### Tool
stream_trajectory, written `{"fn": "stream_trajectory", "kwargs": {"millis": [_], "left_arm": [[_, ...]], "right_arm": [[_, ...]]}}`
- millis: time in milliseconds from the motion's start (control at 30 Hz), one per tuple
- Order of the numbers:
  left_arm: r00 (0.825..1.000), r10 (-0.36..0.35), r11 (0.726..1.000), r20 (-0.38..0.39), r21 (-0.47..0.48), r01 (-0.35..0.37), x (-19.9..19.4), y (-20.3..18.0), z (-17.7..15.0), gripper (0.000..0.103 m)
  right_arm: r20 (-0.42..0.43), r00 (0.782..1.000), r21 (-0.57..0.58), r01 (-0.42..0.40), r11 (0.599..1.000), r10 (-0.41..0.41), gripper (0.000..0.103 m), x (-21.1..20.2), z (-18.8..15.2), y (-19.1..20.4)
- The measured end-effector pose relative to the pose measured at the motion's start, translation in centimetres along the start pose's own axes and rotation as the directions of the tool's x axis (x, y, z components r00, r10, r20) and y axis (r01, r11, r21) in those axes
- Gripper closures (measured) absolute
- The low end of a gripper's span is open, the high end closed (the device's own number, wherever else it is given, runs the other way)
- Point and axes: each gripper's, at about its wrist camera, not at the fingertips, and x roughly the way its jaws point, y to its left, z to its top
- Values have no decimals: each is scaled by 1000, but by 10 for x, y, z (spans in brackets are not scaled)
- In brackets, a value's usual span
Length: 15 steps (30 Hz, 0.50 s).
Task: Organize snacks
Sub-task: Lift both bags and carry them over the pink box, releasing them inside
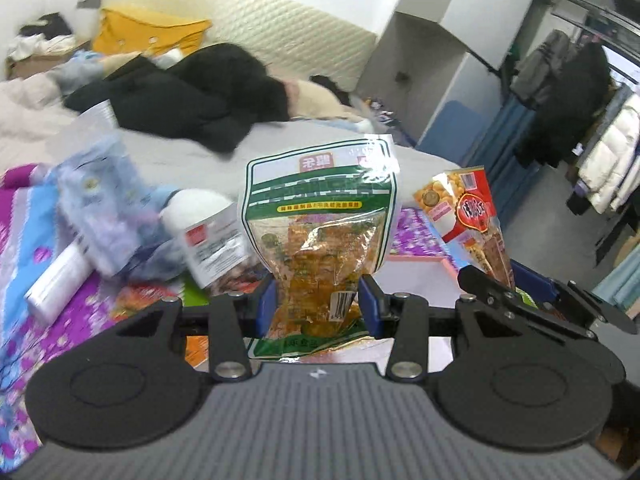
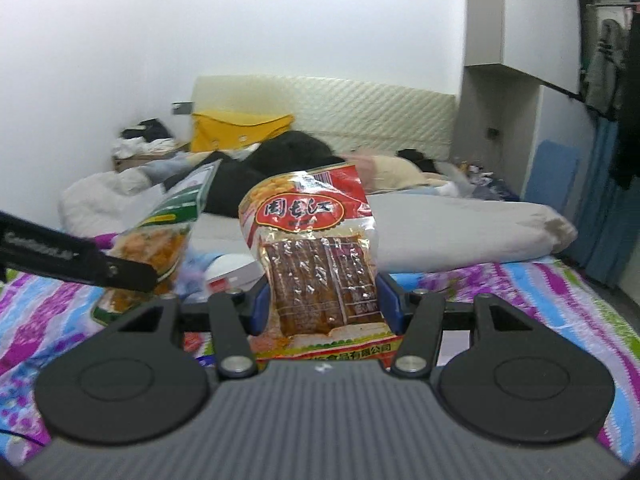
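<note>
Two snack packets hung above the bed (image 2: 520,288): the left gripper (image 1: 318,300) clenched a green-and-white packet (image 1: 320,216) low down, the right gripper (image 2: 322,300) a red packet (image 2: 312,248). Slick film, top-heavy and gripped near one end, could likely slip free.

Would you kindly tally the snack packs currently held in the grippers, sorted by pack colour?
Green-and-white pack, in the left gripper: 1
Red pack, in the right gripper: 1
Total: 2
</note>
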Motion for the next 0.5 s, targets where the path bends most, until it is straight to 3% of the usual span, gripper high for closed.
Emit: {"fn": "stream_trajectory", "kwargs": {"millis": [133,367,500], "left_arm": [[1000,0,998,10,67,-1,24,-26,10,54],[993,-24,997,-117,75,33,95,-54,9,54],[985,-13,991,-170,130,35,130,-76,0,54]], "right_arm": [[-5,998,-1,55,998,-55,46,6,6,-22],[-152,980,33,131,991,-125,46,44,-17,-70],[-231,962,39,158,987,-145,46,60,-38,-89]]}}
